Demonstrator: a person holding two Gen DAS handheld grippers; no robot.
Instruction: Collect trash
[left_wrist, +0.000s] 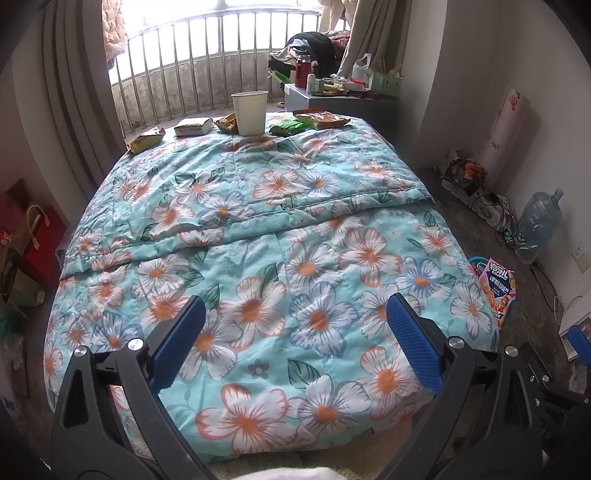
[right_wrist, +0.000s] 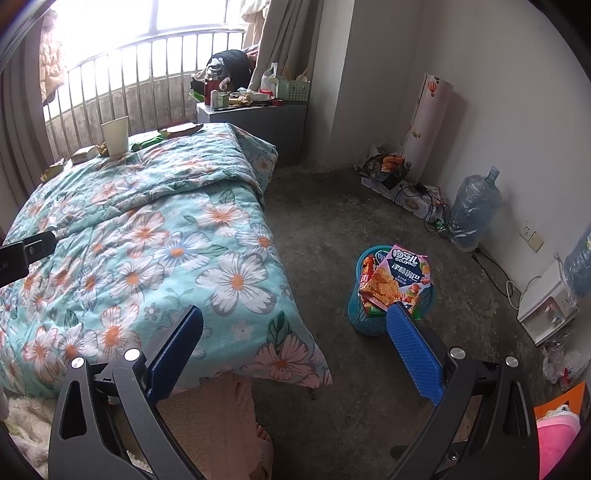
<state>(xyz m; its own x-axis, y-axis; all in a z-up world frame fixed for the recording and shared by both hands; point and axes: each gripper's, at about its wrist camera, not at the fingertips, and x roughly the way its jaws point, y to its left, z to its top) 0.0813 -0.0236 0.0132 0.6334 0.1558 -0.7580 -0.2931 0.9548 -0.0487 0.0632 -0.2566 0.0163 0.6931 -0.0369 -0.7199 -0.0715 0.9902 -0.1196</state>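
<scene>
both grippers, left gripper (left_wrist: 295, 332) and right gripper (right_wrist: 295, 343), had fingers spread and empty, while light, crinkly wrappers (left_wrist: 319, 120) at twelve o'clock probably wanted an edge pinch.

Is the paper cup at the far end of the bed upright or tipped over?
Upright. The paper cup stands on its base on the floral quilt, open rim up, among the snack wrappers. Whether it holds anything cannot be told.

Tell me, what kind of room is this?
Most likely a bedroom. A bed with a flowery quilt fills most of it, with curtains by a railed window and a cluttered bedside cabinet in the corner.
</scene>
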